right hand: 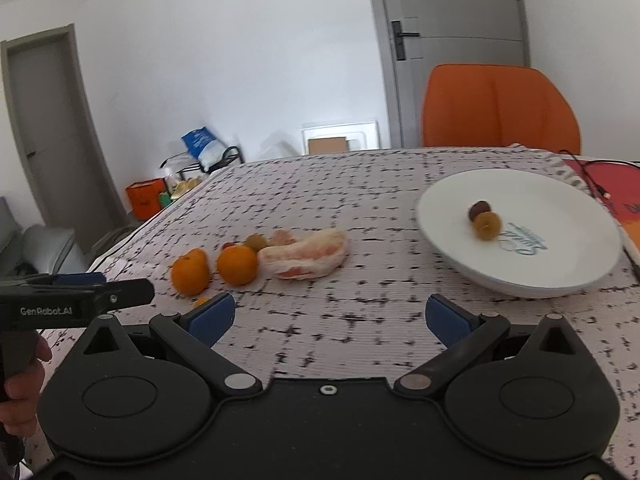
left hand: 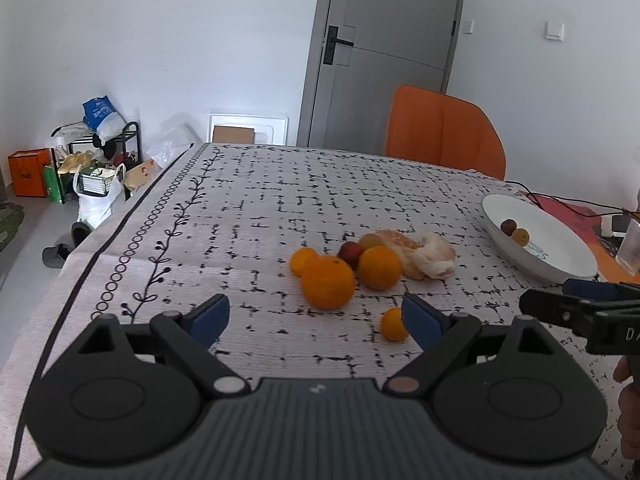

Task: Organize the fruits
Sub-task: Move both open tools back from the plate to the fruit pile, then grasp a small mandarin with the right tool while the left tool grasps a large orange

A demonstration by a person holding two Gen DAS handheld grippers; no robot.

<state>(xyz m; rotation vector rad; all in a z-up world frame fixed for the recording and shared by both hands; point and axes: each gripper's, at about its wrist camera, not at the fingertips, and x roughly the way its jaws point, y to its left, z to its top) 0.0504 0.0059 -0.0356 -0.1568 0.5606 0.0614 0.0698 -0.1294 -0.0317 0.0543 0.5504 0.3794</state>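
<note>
My left tongs (left hand: 316, 320) hung wide open and empty above the table (left hand: 248, 208), a small orange fruit (left hand: 393, 325) lying just beside the right-hand pad. Ahead of them sat the cluster of fruit: a large orange (left hand: 328, 282) touching a smaller one (left hand: 303, 261), another orange (left hand: 379, 267), a red fruit (left hand: 349, 253) behind it, and peeled pomelo pieces (left hand: 434, 261) to the right. My right tongs (right hand: 330, 318) were likewise spread wide with nothing between the pads, low over the patterned cloth between the fruit and the white plate (right hand: 560, 276). The plate, well apart from the cluster, held two small fruits touching each other, one dark (right hand: 478, 209), one yellow (right hand: 487, 225). An orange chair (right hand: 500, 108) stood at the far edge.
</note>
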